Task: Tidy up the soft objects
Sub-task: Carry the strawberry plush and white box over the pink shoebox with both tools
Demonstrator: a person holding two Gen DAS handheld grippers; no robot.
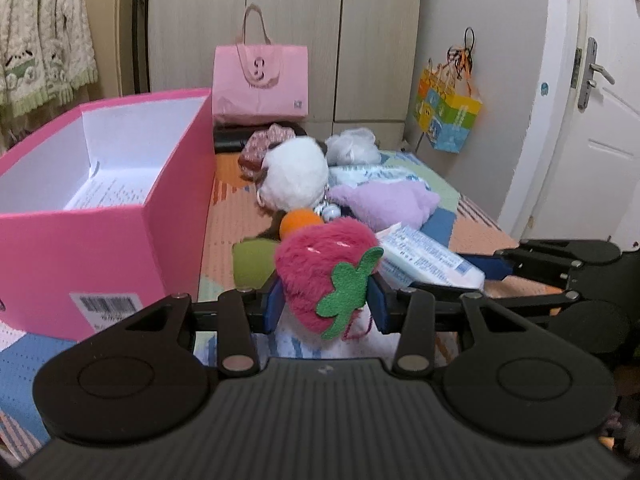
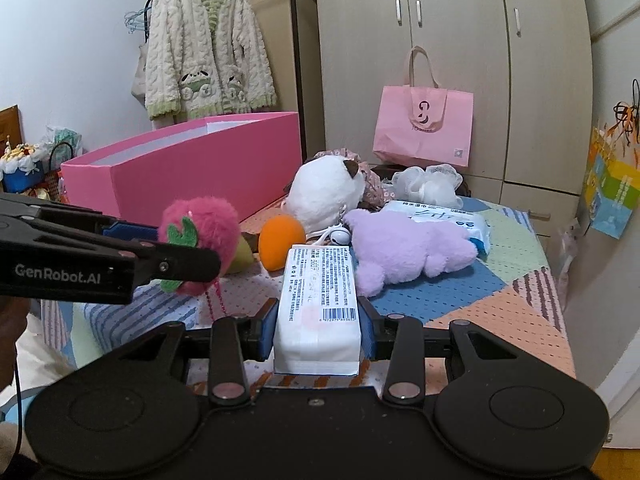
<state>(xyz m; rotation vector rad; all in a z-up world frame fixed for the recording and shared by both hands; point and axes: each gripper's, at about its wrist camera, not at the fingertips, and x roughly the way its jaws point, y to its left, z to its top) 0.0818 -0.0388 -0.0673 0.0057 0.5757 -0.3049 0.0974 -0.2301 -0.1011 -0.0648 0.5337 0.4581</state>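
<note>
On a bed spread with a patchwork quilt [image 2: 516,280], 2 handheld grippers each carry a load. The left gripper [image 1: 326,302] is clamped on a fluffy pink strawberry plush toy with a green felt leaf [image 1: 324,272], its blue pads pressed into the fur on either side, the toy raised clear of the quilt with a thin pink cord dangling beneath it. The open pink cardboard box with a white interior [image 1: 120,208] stands to the left of this gripper and slightly ahead, its near corner just beside the left finger, its long axis running away from the camera toward the wardrobe; that leftward offset is what any drop into it appears to depend on. In the right wrist view, the right gripper [image 2: 318,326] is closed across the near end of a white plastic pack of tissues with a barcode [image 2: 318,300], whose long axis points straight ahead along the fingers. The box lies well to that gripper's left, beyond the left gripper, so the left hand is the nearer of the 2. Still loose on the quilt are a white round plush toy [image 2: 326,196], a lilac plush toy [image 2: 404,252] and an orange ball [image 2: 280,246].
</note>
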